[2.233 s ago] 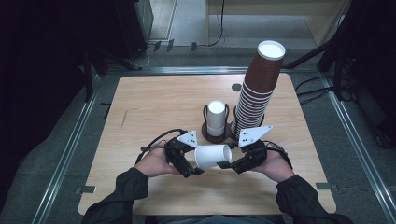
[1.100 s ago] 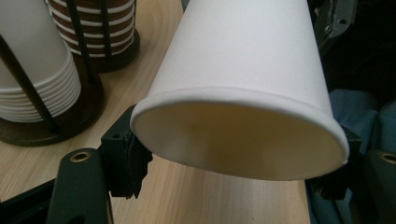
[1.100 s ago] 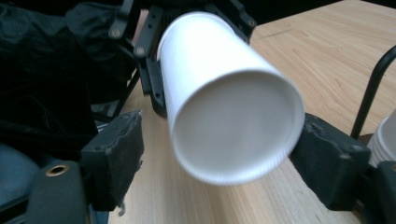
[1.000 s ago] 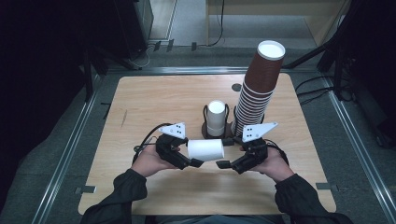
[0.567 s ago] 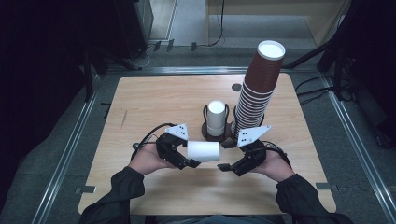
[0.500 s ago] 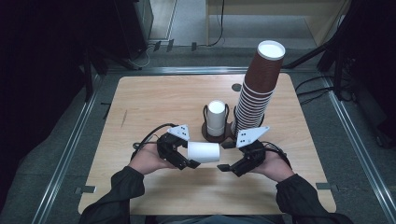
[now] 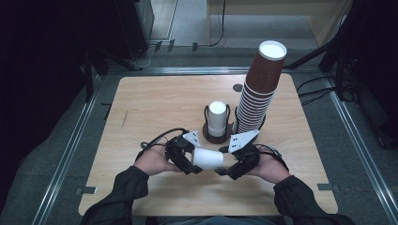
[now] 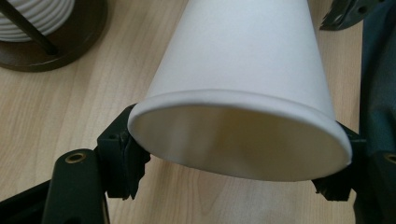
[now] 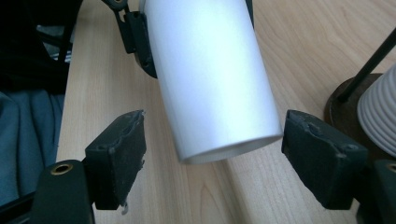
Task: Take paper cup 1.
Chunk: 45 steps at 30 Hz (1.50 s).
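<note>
Brown cup tower [image 7: 261, 89] and holder [image 7: 217, 133] just behind held white cup [image 7: 207, 159]

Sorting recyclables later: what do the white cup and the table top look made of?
White cup: seemingly paper, matte, with a rolled rim and a thin wall squeezed slightly oval between the left tool's pads; any lining is unclear.
Table top: pale wood or wood-look laminate, showing printed-looking grain and a smooth, low-sheen surface.

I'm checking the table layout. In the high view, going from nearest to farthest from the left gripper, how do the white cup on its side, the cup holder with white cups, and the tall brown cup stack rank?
1. White cup: in the left gripper, lying on its side.
2. Cup holder: behind the grippers, mid-table.
3. Brown cup stack: farther back and to the right.
</note>
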### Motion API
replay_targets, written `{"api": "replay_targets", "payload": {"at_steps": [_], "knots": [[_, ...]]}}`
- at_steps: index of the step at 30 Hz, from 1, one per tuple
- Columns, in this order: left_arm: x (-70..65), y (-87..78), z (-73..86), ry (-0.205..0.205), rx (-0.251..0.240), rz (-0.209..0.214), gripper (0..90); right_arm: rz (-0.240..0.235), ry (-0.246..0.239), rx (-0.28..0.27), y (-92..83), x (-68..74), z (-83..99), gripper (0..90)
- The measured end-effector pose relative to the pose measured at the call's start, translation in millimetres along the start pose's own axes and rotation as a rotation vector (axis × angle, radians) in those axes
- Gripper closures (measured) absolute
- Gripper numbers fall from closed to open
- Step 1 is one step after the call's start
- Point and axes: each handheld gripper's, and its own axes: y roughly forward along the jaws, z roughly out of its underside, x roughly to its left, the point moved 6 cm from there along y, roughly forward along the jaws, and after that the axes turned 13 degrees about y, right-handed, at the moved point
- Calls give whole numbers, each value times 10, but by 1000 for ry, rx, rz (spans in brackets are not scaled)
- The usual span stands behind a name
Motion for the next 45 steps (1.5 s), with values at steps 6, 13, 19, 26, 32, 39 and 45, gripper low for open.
{"api": "replay_targets", "payload": {"at_steps": [6, 13, 19, 26, 32, 39, 45], "knots": [[-52, 73, -24, 28, 42, 8, 246, 18, -28, 34, 98, 0, 5, 240], [-86, 137, -54, 35, 65, 11, 243, 14, -59, 71, 184, 25, 27, 270], [-94, 147, -58, 36, 70, 6, 235, 11, -79, 92, 225, 52, 42, 318], [-70, 91, -71, 28, 28, -4, 190, 7, -83, 79, 196, 66, 21, 338], [-37, -9, -76, 5, -44, -13, 119, 2, -57, 16, 79, 25, -28, 338], [12, -141, -67, -26, -174, -40, 127, -8, -30, -60, -88, -26, -67, 337], [19, -178, -88, -58, -246, -29, 129, -26, -13, -126, -180, -44, -105, 336]]}}
